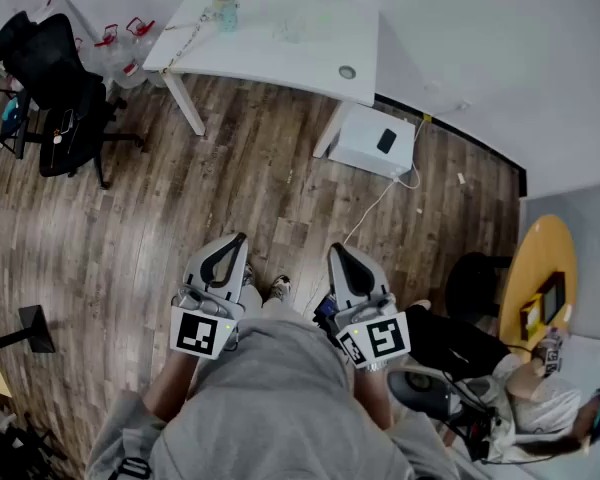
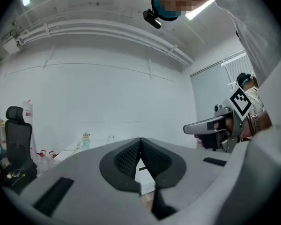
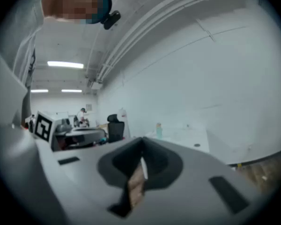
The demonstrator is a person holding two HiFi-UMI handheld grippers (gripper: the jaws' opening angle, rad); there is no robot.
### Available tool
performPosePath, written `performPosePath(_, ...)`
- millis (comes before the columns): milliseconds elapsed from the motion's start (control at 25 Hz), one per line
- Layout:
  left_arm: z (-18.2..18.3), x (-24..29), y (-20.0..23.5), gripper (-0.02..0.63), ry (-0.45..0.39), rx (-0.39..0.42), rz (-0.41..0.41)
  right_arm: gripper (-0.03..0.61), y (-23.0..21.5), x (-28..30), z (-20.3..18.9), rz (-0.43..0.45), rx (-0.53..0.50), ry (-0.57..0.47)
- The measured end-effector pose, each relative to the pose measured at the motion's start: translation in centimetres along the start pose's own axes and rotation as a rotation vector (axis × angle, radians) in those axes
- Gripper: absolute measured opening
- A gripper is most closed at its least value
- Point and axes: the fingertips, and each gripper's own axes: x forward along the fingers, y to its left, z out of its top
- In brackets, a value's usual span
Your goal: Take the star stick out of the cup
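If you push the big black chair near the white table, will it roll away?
Probably yes: the chair stands on a spread base, likely with wheels, on a smooth wood floor. Pushed high on its tall back, it might swivel or lean rather than travel straight. It looks bulky, so likely heavy to lift.

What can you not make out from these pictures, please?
- Head view: the things on the white table are too far and small; no cup or star stick can be told apart there.
- Left gripper view: the shut left gripper hides most of that table.
- Right gripper view: blur smears the table behind the shut right gripper.
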Motion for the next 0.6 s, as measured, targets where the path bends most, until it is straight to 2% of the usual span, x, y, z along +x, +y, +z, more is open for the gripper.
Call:
performPosePath(280, 0.6, -2.0, 1.8, 0.032, -0.023, -0.013, -0.001, 0.035, 3.1, 0.9, -0.1, 0.007, -0.01, 0.015)
performPosePath(600, 0.4, -1.5, 1.8, 0.031, -0.032, -0.021, -0.067, 0.035, 4.1, 1.8, -0.3, -0.017, -0.018, 0.038)
